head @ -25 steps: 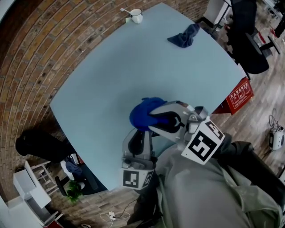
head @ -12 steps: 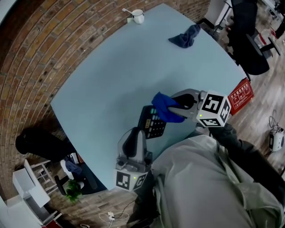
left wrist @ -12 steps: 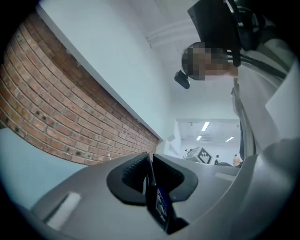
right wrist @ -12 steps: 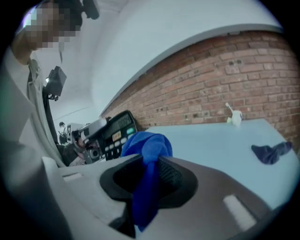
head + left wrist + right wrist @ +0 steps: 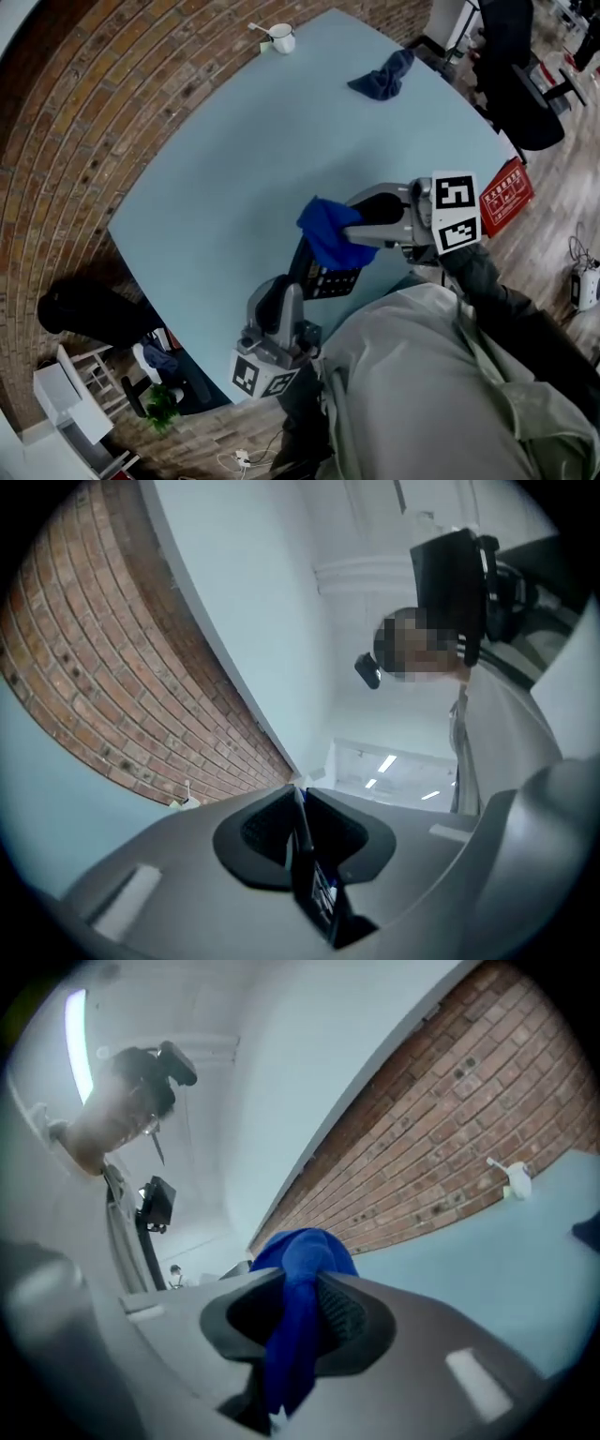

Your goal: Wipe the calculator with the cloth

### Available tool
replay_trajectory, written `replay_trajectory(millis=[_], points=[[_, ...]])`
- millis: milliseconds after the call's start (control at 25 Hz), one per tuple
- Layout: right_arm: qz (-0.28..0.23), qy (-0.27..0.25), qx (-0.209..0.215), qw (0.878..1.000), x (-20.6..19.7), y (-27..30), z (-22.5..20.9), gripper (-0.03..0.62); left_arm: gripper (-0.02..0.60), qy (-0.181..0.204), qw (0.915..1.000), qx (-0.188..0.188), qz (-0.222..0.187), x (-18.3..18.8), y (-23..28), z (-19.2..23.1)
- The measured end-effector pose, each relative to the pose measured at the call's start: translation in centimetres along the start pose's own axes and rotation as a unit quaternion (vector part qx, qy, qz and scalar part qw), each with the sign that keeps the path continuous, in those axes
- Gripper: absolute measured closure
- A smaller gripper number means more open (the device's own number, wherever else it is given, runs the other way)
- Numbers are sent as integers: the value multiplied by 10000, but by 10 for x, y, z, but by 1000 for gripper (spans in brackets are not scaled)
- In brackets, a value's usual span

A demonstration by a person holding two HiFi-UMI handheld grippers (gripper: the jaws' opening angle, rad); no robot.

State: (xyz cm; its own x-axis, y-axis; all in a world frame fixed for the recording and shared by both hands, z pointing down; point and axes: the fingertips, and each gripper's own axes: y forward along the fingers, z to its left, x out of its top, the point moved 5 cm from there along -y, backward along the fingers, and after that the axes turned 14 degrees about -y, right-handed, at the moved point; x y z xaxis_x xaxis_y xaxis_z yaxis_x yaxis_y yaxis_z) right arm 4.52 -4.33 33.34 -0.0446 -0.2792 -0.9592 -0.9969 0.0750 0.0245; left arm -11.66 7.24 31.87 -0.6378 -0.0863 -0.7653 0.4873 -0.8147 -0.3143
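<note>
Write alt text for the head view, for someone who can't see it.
The right gripper holds a blue cloth over a dark calculator gripped by the left gripper, above a pale blue table. A darker cloth and a white mug sit at the table's far end.

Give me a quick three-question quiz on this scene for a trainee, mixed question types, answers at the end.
1. True or false: the left hand-held gripper is shut on the calculator.
2. What does the right hand-held gripper hold? A a sponge; B the blue cloth; C nothing.
3. Which lies nearer the white mug, the dark cloth on the table or the calculator?
Key: 1 true; 2 B; 3 the dark cloth.
</note>
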Motion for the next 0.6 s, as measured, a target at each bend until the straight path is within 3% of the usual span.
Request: replay_trajectory(millis=[120, 200, 280, 360, 440, 520, 600], points=[[-289, 425, 132, 9986, -15, -24, -12, 502, 545, -629, 9965, -208, -516, 12, -17, 12], [-768, 763, -179, 9940, -20, -38, -28, 502, 545, -1188, 9870, -439, -991, 19, -28, 20], [-1108, 1105, -166, 9875, -26, -36, -35, 502, 546, -1682, 9743, -693, -1331, 22, -31, 24], [-1248, 1313, 484, 9823, -32, -19, -20, 502, 546, -1951, 9668, -765, -1462, 17, -26, 24], [-1393, 1552, 1351, 9687, -37, 3, 6, 502, 546, -2147, 9611, -745, -1567, 10, -20, 26], [-1604, 1906, 1927, 9491, -44, 19, 24, 502, 546, -2567, 9447, -869, -1845, 5, -17, 28], [-1836, 2198, 2149, 9337, -50, 27, 29, 502, 546, -2986, 9278, -973, -2013, 3, -13, 27]])
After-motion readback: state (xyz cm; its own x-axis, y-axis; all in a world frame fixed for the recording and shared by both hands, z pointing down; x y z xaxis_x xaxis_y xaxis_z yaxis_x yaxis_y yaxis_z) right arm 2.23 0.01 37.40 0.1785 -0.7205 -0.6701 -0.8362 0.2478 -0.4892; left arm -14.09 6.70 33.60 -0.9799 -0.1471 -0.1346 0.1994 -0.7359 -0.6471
